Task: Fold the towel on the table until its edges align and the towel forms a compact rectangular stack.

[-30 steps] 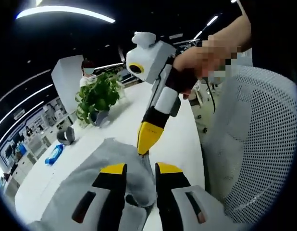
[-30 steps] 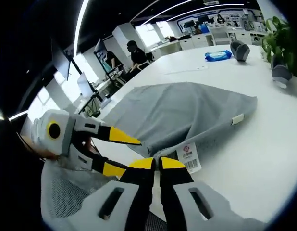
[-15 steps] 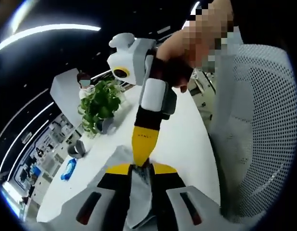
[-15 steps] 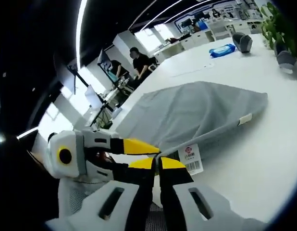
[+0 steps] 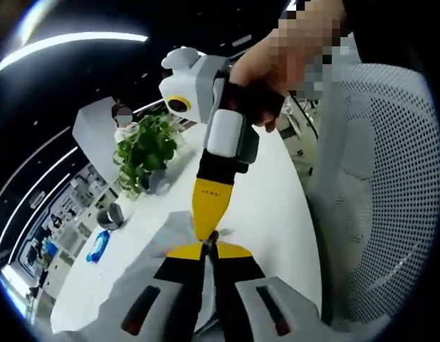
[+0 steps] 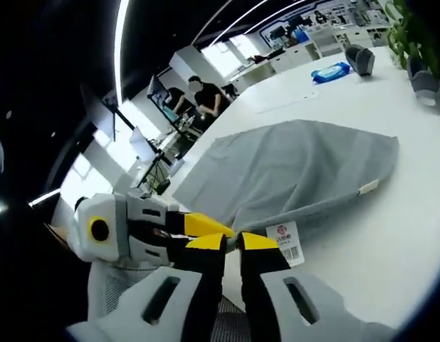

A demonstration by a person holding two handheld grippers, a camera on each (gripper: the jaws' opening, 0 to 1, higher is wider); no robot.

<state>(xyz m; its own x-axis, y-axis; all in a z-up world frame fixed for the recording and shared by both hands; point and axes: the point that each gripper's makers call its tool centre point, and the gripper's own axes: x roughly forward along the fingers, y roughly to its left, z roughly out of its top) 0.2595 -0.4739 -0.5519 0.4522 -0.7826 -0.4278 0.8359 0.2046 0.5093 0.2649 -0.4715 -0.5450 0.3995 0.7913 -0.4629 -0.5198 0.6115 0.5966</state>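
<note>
The grey towel (image 6: 291, 164) lies spread on the white table (image 6: 391, 235), with a white barcode tag (image 6: 284, 239) at its near edge. My right gripper (image 6: 233, 242) is shut on that near edge. My left gripper (image 6: 223, 229) comes in from the left and meets it tip to tip. In the left gripper view, my left gripper (image 5: 207, 251) is shut on a corner of the towel (image 5: 134, 274), held a little above the table (image 5: 270, 199). The right gripper (image 5: 210, 235) points down onto the same corner, held by a hand.
A potted plant (image 5: 143, 149), a grey object (image 5: 110, 214) and a blue pack (image 5: 99, 246) stand at the table's far end. A white mesh chair (image 5: 376, 185) is close on the right. People sit at desks (image 6: 198, 92) beyond the table.
My left jaws, apart around the cloth a second ago, have closed on it. Both grippers have drawn together tip to tip at the towel's near corner.
</note>
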